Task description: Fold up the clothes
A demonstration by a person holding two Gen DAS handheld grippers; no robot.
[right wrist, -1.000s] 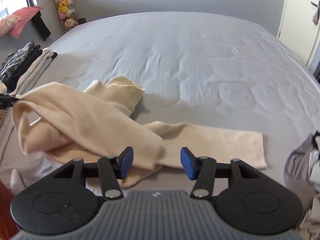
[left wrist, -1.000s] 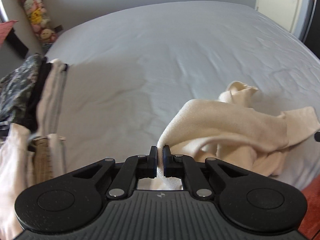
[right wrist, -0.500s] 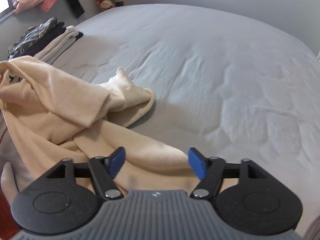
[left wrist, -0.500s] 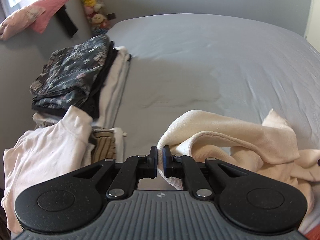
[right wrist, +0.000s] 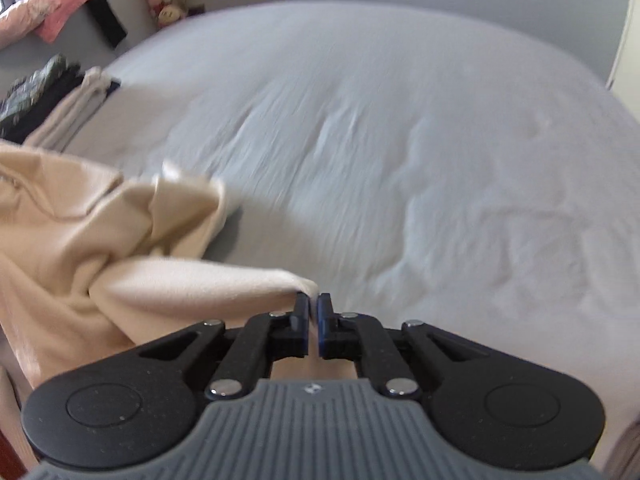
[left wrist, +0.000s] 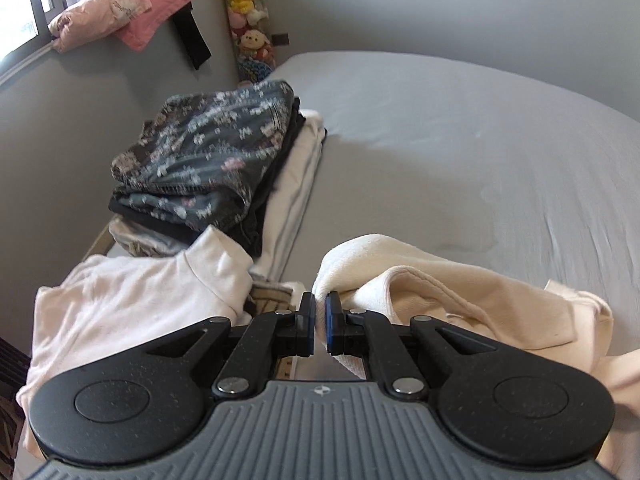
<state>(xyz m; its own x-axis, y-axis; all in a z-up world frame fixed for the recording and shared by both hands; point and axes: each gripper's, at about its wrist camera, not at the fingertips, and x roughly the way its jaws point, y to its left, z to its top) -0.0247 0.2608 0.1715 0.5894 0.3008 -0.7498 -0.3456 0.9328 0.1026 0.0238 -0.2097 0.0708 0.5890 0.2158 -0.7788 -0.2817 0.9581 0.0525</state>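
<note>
A cream garment [left wrist: 460, 300] lies bunched on the grey bed sheet [left wrist: 460, 152]. My left gripper [left wrist: 319, 312] is shut on one edge of it, and the cloth rises in a fold just past the pads. In the right wrist view the same cream garment [right wrist: 100, 248] trails off to the left, and my right gripper [right wrist: 313, 312] is shut on a pulled-out tip of it. The cloth stretches from that tip back to the bunched mass. The part under both grippers is hidden.
A pile of folded clothes, topped by a dark floral piece [left wrist: 208, 160], sits at the bed's left edge. A pale pink garment [left wrist: 132, 300] lies in front of it. Plush toys [left wrist: 250, 20] hang in the corner. The grey sheet [right wrist: 400, 140] spreads wide ahead.
My right gripper went from open above the cloth to shut on a tip of it. My left gripper, still gripping, swung left and rolled, bringing the folded pile into view.
</note>
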